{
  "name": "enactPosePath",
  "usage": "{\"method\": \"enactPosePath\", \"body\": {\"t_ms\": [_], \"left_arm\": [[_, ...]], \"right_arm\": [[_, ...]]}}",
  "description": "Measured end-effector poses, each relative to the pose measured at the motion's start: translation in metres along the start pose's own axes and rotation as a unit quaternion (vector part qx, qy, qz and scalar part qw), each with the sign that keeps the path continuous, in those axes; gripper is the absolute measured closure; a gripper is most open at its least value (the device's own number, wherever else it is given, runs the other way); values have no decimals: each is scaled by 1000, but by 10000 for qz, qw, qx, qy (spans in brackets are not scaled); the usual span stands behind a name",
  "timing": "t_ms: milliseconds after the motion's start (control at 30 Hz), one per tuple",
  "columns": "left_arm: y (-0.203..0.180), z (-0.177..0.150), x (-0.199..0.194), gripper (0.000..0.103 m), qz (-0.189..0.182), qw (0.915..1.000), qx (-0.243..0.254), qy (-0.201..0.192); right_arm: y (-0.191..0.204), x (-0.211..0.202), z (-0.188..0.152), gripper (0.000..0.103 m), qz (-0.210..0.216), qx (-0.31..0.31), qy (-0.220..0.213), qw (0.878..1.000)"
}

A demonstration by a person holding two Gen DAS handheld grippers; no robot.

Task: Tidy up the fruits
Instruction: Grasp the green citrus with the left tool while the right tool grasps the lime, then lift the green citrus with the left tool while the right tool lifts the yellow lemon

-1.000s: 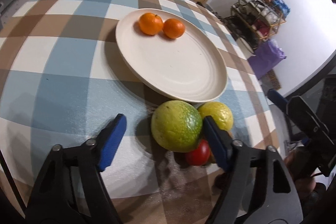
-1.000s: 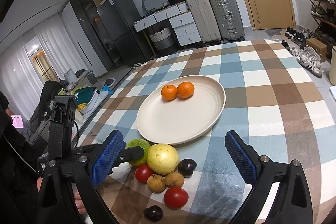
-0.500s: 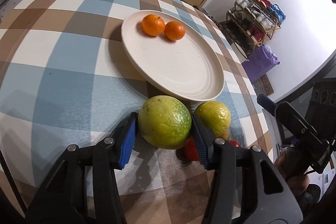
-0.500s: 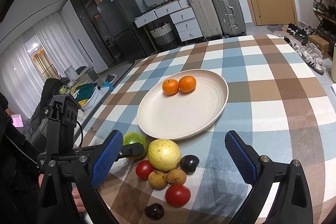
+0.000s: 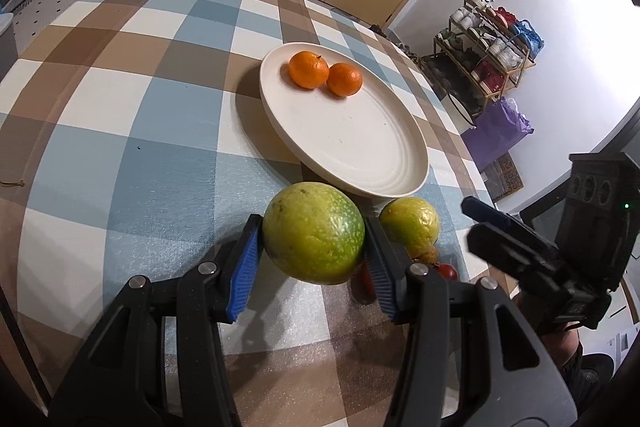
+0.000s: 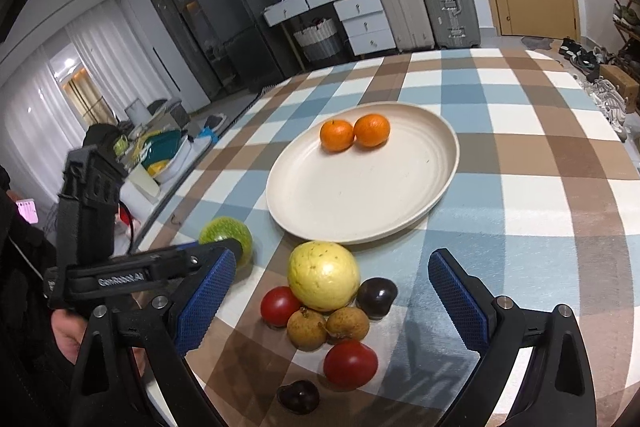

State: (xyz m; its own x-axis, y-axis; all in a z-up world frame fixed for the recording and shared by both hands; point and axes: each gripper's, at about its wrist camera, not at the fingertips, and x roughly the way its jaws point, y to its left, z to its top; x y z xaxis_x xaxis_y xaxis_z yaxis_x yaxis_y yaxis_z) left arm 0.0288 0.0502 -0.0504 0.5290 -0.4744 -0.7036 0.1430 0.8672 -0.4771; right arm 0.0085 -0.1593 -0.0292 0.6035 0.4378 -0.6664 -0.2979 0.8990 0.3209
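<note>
step in hand: picking up the first of the loose fruits for the plate (image 5: pixel 412 183). left gripper (image 5: pixel 314 259) closed about halfway on the big green fruit (image 5: pixel 314 233), both blue pads pressed on its sides, with the fruit seemingly just off the checked tablecloth (image 5: pixel 120 131), though hard to be sure. right gripper (image 6: pixel 326 291) wide open and holding nothing, hanging above the small heap near the plate's close rim: yellow guava-like fruit (image 6: pixel 323 275), two tomatoes (image 6: pixel 280 305) (image 6: pixel 350 363), two brown longans (image 6: pixel 307 329) (image 6: pixel 347 323), two dark plums (image 6: pixel 377 295) (image 6: pixel 298 395). already on the plate: two oranges (image 5: pixel 308 69) (image 5: pixel 345 79), side by side at the far edge.

next move, as judged: to lift the green fruit clear of the yellow one just beside it, carry it over the near rim, and set it down on the bare middle of the plate before opening. needs a firm but gentle hold, since a round smooth fruit can slip or roll once released. best to place it apart from the oranges, not touching them.
</note>
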Motion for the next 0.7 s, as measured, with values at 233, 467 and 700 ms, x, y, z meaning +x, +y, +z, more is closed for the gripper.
{"method": "enactPosePath", "body": {"t_ms": [233, 467, 700], "left_arm": [[6, -2, -3, 56, 62, 10000, -11, -25], [10, -2, -6, 56, 162, 9998, 42, -54], [10, 0, -7, 56, 256, 9996, 94, -69]], "right_arm": [[8, 17, -1, 4, -116, -247, 245, 9993], [15, 31, 1, 12, -250, -448, 496, 9974], [22, 44, -1, 25, -390, -635, 722, 9946]]}}
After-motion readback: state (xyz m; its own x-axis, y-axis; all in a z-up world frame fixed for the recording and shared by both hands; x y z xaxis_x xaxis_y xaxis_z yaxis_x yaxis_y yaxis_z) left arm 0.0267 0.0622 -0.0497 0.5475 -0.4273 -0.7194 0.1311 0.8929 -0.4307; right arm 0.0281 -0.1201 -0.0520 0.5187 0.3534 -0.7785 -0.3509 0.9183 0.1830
